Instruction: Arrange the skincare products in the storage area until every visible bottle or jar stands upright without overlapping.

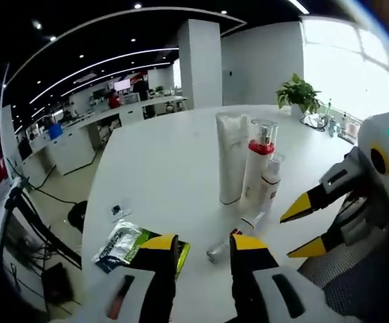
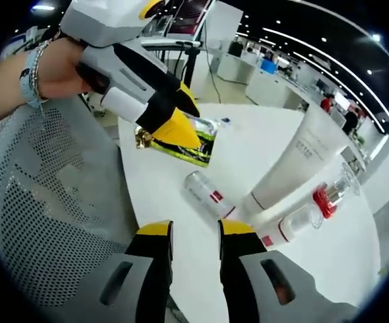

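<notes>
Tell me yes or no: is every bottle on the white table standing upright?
No. A small clear bottle lies on its side near the upright white tube.

An open-plan office surrounds a broad white tabletop (image 1: 161,161). In the left gripper view a square white pillar (image 1: 199,62) rises at 12 o'clock, with long curved ceiling light strips (image 1: 93,67) sweeping across the dark ceiling toward 10 o'clock. A bright window (image 1: 346,70) glows at 2 o'clock, and a potted green plant (image 1: 299,94) stands on the tabletop's far edge just before it. Rows of white desks (image 1: 80,138) recede at 9 o'clock. In the right gripper view a grey mesh chair (image 2: 53,215) sits at 8 o'clock beside the tabletop.
</notes>
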